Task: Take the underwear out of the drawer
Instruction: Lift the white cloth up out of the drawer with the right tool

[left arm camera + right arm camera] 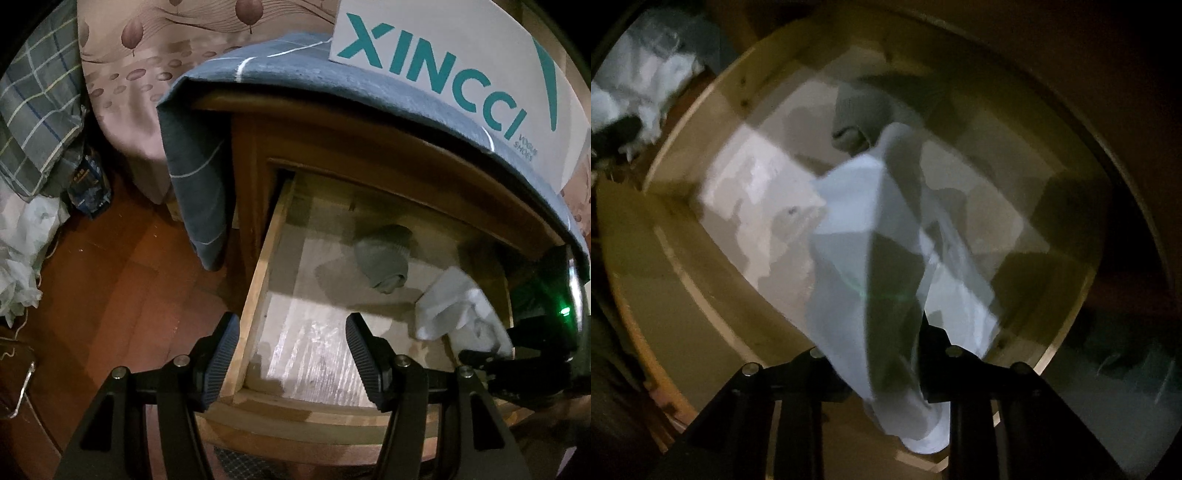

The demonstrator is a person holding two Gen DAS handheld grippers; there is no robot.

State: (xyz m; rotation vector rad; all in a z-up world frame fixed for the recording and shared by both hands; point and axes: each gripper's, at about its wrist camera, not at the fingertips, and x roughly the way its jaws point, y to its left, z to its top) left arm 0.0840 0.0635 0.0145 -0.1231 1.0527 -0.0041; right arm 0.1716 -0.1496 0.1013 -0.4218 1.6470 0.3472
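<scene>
Between the fingers of my right claw [882, 369] hangs the white underwear [857, 236], pinched tight and lifted over the open drawer [255, 280]. Its wooden walls stand well apart from the cloth on all sides. One grey folded garment [382, 260] lies behind on the drawer floor. My left claw [291, 363] is open and empty above the front left corner. Overhead, a blue cloth [295, 70] overhangs the cabinet top.

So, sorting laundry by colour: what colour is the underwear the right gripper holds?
White underwear, clearest in the right wrist view.
</scene>
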